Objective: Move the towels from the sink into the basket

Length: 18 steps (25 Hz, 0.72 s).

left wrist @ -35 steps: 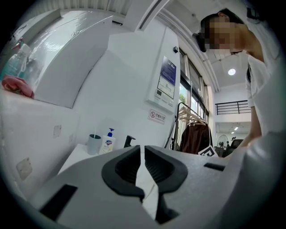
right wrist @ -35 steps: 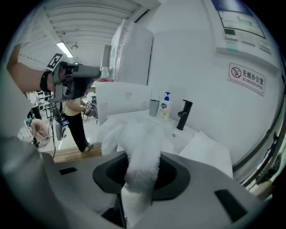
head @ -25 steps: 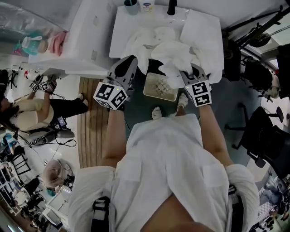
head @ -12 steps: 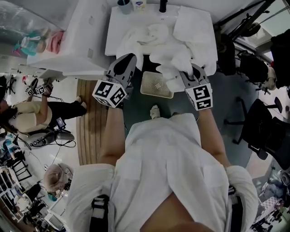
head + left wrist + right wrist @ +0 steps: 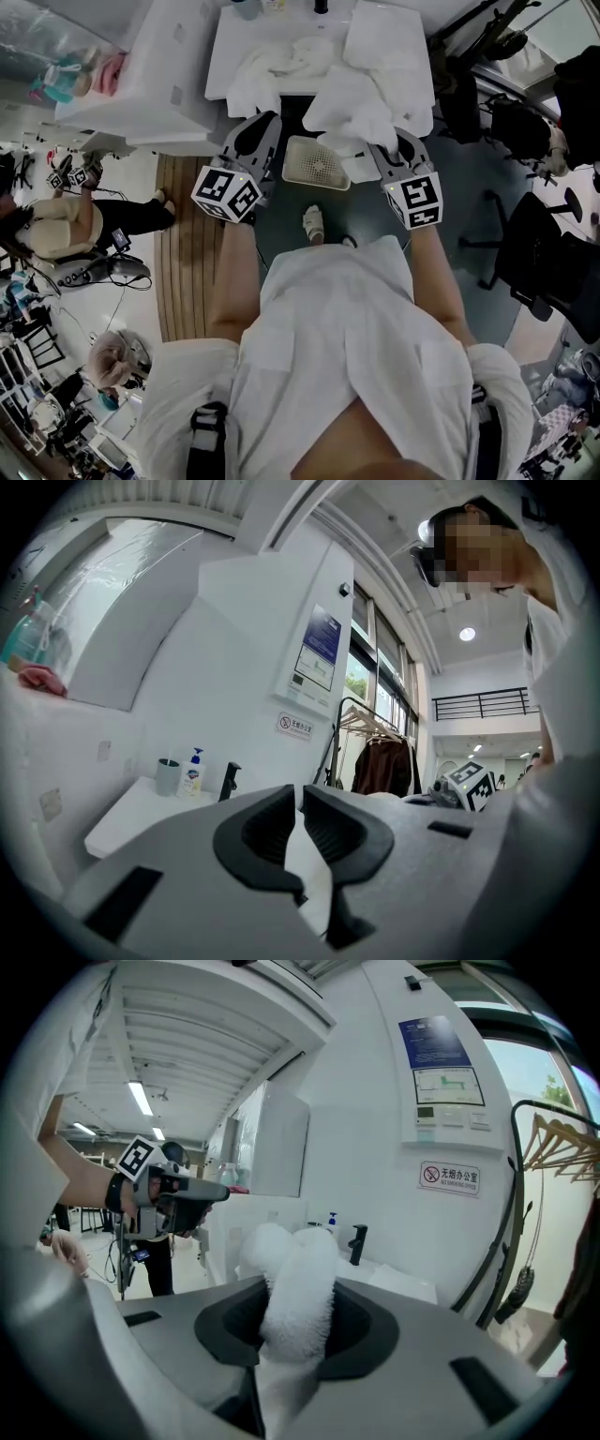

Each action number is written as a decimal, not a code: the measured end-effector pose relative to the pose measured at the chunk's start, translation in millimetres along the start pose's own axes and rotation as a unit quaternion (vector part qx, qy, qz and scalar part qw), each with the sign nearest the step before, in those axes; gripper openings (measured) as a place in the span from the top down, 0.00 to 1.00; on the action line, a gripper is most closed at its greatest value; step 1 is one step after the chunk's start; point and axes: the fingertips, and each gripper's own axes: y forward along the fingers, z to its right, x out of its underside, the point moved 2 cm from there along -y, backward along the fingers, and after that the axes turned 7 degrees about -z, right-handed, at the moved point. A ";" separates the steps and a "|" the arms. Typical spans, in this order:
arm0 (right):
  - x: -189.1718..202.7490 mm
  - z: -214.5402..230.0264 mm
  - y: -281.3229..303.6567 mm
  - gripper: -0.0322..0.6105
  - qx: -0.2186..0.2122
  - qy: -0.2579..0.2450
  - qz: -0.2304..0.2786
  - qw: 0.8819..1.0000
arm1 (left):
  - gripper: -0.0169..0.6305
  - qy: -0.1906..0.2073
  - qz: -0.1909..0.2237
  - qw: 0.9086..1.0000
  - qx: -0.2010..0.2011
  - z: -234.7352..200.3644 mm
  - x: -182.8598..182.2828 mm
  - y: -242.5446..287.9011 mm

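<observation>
Right hand-held gripper [image 5: 298, 1327] is clamped on a thick, fluffy white towel [image 5: 300, 1288]. The terry roll bulges up past the jaws, and the rest hangs bunched ahead of it [image 5: 352, 105]. This gripper is tipped slightly down. Left hand-held gripper [image 5: 300, 829] is level, jaws all but together, nothing between them.

Basket [image 5: 319, 161] is pale, rectangular and perforated. It sits on the floor between the two grippers, below the held towel.

More crumpled towels [image 5: 279, 64] lie ahead of the left gripper, spilling over the white worktop [image 5: 221, 58] edge. Tap [image 5: 228, 780], soap bottle [image 5: 192, 772] and cup [image 5: 168, 776] stand at its far edge.

Open floor around the basket. Chair [image 5: 525, 272] is well off to the right gripper's right.
</observation>
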 end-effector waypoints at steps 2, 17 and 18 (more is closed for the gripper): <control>3.0 -4.1 -14.9 0.74 -0.003 -0.003 0.004 1.000 | 0.92 -0.002 0.001 1.000 0.000 14.9 5.6 -5.2; 38.3 -31.1 -83.5 0.74 -0.039 -0.023 -0.003 0.999 | 0.92 -0.004 0.018 1.000 -0.025 87.9 26.1 -46.0; 41.1 -32.9 -83.9 0.74 -0.043 -0.024 -0.006 0.999 | 0.92 -0.004 0.018 0.999 -0.027 89.3 27.4 -47.9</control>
